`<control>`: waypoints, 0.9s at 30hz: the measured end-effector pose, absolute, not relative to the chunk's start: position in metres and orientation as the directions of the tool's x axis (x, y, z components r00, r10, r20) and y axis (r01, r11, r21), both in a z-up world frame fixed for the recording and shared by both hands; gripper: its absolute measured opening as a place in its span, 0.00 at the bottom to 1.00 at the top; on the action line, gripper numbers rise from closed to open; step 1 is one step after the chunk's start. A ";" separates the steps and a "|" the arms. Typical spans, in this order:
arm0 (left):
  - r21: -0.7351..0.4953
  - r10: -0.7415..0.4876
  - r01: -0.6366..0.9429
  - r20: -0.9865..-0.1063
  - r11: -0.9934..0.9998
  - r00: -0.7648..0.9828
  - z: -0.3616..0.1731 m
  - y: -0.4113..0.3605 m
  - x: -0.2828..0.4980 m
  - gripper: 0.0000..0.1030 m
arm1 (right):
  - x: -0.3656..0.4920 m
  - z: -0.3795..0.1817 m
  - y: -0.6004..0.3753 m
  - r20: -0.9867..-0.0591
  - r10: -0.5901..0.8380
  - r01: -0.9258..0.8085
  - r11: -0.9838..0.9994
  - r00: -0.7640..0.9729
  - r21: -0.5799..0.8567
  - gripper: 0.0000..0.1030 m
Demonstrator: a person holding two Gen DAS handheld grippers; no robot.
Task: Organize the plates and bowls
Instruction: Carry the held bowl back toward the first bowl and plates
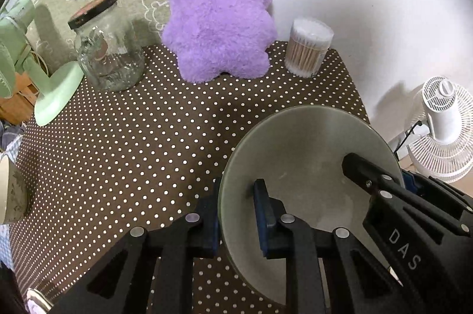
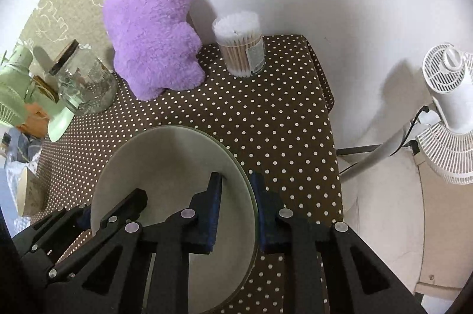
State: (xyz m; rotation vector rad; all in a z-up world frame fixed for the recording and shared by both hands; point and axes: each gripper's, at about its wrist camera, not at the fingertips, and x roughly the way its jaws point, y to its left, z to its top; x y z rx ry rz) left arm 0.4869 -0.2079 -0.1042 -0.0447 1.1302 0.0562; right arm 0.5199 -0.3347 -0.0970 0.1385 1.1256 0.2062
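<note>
Both grippers are clamped on the same bowl (image 1: 298, 166) rn. Left gripper (image 1: 238, 213) pinches the left rim, one pad inside, one outside; right gripper (image 2: 236, 210) does the same on the opposite rim. Bowl sits between them, low over the dotted tablecloth (image 1: 133, 136); can't tell if it's touching. Looks glazed ceramic imo, so stiff, slick, chippable, prob a bit heavy. Opposite-rim grips seem right. Only the right view shows the table's right edge w/ floor below; only the left shows its left part.
</note>
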 end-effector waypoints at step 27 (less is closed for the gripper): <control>-0.032 -0.033 0.010 -0.867 0.999 0.497 -0.017 -0.185 0.392 0.16 | 0.414 -0.004 -0.310 -0.844 0.189 -0.036 0.979 0.501 0.198 0.23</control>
